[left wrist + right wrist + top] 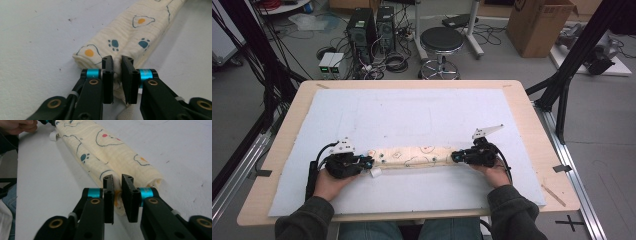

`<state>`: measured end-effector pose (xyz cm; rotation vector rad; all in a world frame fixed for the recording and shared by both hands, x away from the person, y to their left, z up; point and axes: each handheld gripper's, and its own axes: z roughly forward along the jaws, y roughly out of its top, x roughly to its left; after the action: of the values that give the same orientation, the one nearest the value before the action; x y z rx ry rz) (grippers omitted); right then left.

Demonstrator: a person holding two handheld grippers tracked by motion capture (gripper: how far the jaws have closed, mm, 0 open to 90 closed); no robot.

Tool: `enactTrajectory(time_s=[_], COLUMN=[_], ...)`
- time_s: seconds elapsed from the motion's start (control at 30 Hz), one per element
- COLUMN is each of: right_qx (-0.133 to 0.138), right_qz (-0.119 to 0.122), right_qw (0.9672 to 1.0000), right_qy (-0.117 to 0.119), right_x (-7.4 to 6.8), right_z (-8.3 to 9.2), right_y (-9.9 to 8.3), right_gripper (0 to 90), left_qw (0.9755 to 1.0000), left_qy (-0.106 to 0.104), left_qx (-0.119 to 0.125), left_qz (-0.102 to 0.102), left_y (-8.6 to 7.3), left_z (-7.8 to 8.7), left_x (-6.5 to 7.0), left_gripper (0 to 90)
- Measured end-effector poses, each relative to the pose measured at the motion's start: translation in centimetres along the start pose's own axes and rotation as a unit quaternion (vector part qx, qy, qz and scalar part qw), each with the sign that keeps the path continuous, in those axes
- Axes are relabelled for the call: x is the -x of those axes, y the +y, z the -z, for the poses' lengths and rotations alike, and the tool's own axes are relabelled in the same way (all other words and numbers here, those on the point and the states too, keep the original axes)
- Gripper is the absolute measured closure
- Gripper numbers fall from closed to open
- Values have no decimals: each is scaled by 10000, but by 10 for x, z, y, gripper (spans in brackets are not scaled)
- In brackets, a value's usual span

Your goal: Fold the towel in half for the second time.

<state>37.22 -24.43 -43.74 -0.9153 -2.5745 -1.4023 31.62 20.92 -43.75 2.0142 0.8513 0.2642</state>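
A cream cloth (pixel 412 157) printed with paw marks and fried eggs lies rolled into a long strip across the pale blue mat (pixel 412 110). My left gripper (pixel 369 162) is at its left end and my right gripper (pixel 455 157) is at its right end. In the left gripper view, the jaws (pixel 117 60) stand a narrow gap apart with the cloth's end (pixel 130 32) lying loosely between them. The right gripper (pixel 117 178) shows the same narrow gap over the other end of the cloth (pixel 112 152). A small white loop (pixel 375 173) sticks out at the left end.
The mat covers a wooden table (pixel 532 115), with bare mat behind and in front of the cloth. On the floor beyond the table stand a black stool (pixel 441 42), two computer towers (pixel 372 30) and a cardboard box (pixel 539 25). Black frame posts (pixel 572 65) flank the table.
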Motion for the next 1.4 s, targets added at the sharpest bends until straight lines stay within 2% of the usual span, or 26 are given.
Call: enactTrajectory(time_s=[0.1, 0.2, 0.4, 0.53, 0.6, 0.7, 0.73, 0.77, 0.83, 0.9, 1.07, 1.23, 1.37, 1.4], right_qx=[115, 247, 399, 419, 404, 346, 340, 353, 304, 246, 65, -197, -486, -550], right_qz=[24, 45, 140, 237, 279, 317, 318, 325, 372, 401, 453, 547, 655, 663], right_qw=[9999, 9996, 9991, 9988, 9988, 9988, 9988, 9986, 9985, 9983, 9983, 9975, 9963, 9960], right_qy=[65, 111, 89, 87, 94, 144, 133, 218, 250, 335, 352, 404, 253, 216], right_x=[-1, -6, -13, -20, -23, -28, -30, -32, -35, -40, -48, -55, -57, -58], right_z=[2, 9, 17, 14, 11, 2, -2, -6, -13, -23, -43, -65, -79, -80], right_y=[1, 6, 16, 25, 29, 36, 38, 41, 45, 50, 59, 63, 61, 61], right_gripper=[704, 624, 614, 637, 681, 773, 792, 820, 846, 858, 860, 861, 861, 860], left_qw=[9999, 9995, 9988, 9985, 9984, 9985, 9985, 9985, 9986, 9987, 9989, 9983, 9975, 9964], left_qy=[-116, -229, -230, -214, -238, -209, -236, -264, -326, -368, -409, -446, -343, -282], left_qx=[116, 236, 419, 501, 506, 491, 494, 478, 395, 309, 108, -193, -451, -606], left_qz=[41, -7, -44, -21, -45, -91, -78, -85, -131, -173, -204, -309, -426, -529], left_y=[1, 5, 19, 27, 31, 39, 42, 43, 47, 50, 54, 53, 50, 50], left_z=[3, 8, 18, 18, 15, 6, 1, -2, -10, -18, -35, -49, -54, -55], left_x=[1, 3, 6, 7, 9, 14, 16, 17, 19, 22, 27, 30, 31, 32], left_gripper=[667, 618, 514, 505, 546, 714, 795, 843, 876, 884, 887, 887, 888, 888])
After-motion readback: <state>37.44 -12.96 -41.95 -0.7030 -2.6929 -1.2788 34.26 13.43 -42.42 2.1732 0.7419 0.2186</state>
